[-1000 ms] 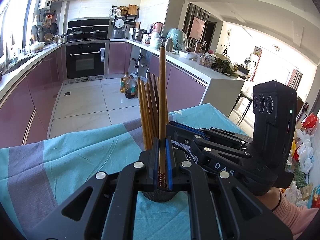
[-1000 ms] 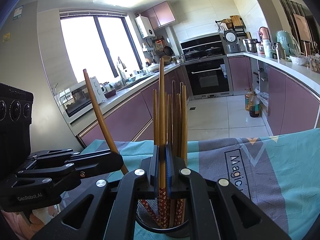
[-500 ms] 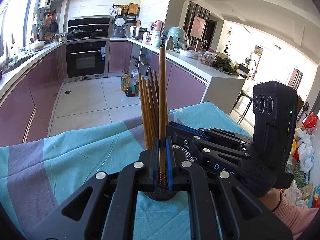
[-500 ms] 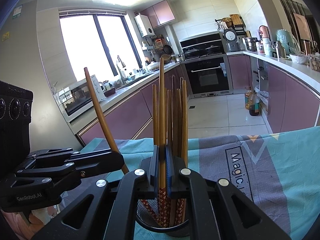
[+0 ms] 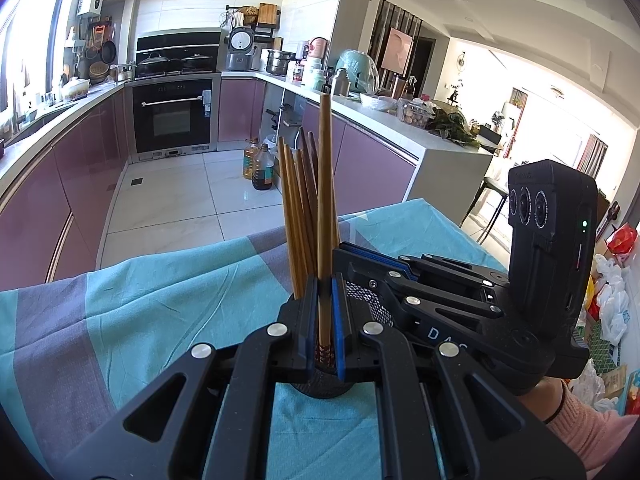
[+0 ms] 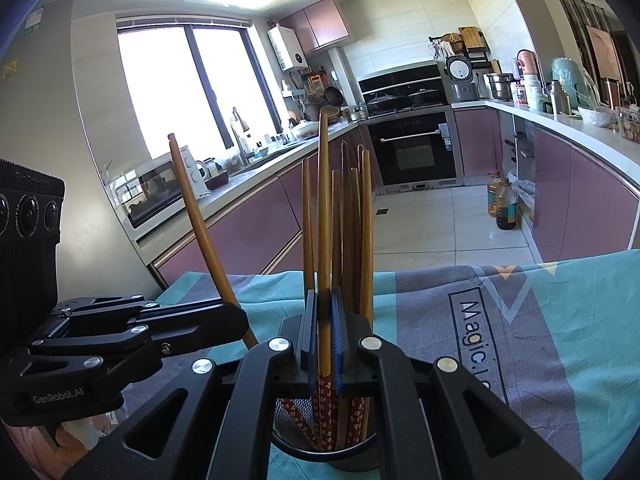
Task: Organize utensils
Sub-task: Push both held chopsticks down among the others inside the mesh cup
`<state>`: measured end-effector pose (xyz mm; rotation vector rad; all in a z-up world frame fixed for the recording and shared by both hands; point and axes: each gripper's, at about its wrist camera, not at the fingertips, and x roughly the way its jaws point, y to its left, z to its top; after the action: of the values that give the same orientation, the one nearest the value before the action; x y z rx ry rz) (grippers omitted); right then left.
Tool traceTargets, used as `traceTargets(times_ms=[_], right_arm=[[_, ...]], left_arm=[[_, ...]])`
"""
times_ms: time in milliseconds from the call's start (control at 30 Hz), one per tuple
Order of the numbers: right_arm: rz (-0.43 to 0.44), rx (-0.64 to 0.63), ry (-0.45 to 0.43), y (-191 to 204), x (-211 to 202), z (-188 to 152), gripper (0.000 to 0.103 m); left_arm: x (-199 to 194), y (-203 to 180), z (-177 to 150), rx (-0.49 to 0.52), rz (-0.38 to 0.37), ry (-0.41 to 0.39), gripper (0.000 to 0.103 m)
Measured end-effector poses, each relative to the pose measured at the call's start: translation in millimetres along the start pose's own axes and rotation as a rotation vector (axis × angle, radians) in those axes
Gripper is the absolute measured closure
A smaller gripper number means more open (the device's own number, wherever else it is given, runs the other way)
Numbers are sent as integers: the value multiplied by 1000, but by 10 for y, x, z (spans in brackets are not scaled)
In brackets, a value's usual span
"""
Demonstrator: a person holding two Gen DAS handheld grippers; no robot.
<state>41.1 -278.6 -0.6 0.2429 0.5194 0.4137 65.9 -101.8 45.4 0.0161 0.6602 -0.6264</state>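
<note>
A black mesh holder (image 6: 324, 446) stands on the teal and grey cloth (image 6: 520, 320) and holds several wooden chopsticks (image 6: 352, 220). My right gripper (image 6: 323, 340) is shut on one upright chopstick (image 6: 323, 200) whose patterned end sits inside the holder. My left gripper (image 5: 324, 332) is shut on another chopstick (image 5: 324, 184), held upright just beside the holder (image 5: 320, 384). In the right wrist view that chopstick (image 6: 200, 228) leans out of the left gripper (image 6: 236, 316). In the left wrist view the right gripper (image 5: 348, 252) reaches over the holder.
The cloth-covered table (image 5: 140, 300) lies under both grippers. Beyond it are the tiled floor, purple cabinets (image 5: 36, 208), an oven (image 5: 172, 116), two oil bottles (image 5: 260, 164) on the floor and a cluttered counter (image 5: 420, 120).
Both grippers keep their chopsticks and stay nearly still. The right gripper's chopstick sits slightly lower in the holder.
</note>
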Motion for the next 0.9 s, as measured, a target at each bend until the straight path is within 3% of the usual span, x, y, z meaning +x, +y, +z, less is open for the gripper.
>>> traceTargets(times_ms=[900], right_arm=[[-3,-1,28,-16,49,-70,98]], left_arm=[[138,-43,-14,3,9,9,96]])
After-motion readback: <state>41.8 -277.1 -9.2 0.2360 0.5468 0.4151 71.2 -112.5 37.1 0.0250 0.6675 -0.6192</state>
